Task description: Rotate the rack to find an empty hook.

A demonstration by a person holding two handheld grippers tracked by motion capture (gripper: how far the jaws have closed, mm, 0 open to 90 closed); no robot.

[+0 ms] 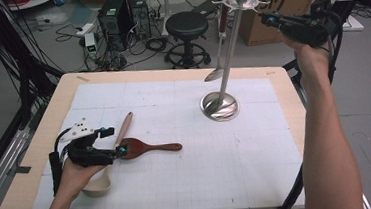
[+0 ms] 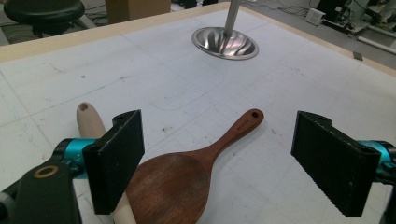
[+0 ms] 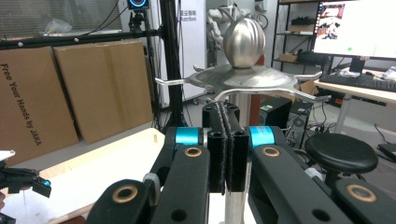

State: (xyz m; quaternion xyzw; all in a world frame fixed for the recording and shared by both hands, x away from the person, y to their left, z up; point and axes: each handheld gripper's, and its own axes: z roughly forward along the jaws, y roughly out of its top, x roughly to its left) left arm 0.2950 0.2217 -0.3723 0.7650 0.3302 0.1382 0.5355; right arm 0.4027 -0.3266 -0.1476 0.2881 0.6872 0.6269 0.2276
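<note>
Brown wooden spoon (image 2: 180, 179): broad oval bowl, holed handle, possibly lacquered.

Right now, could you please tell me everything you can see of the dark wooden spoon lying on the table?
The dark wooden spoon is reddish-brown and glossy, with a broad, shallow oval bowl tapering into a slim handle that ends in a rounded tip with a small hanging hole. It lies flat on the white gridded mat, bowl up, handle pointing away from the left gripper, whose open jaws stand either side of the bowl without pressing it. Its bowl edge meets the pale wooden spoon beside it.
</note>
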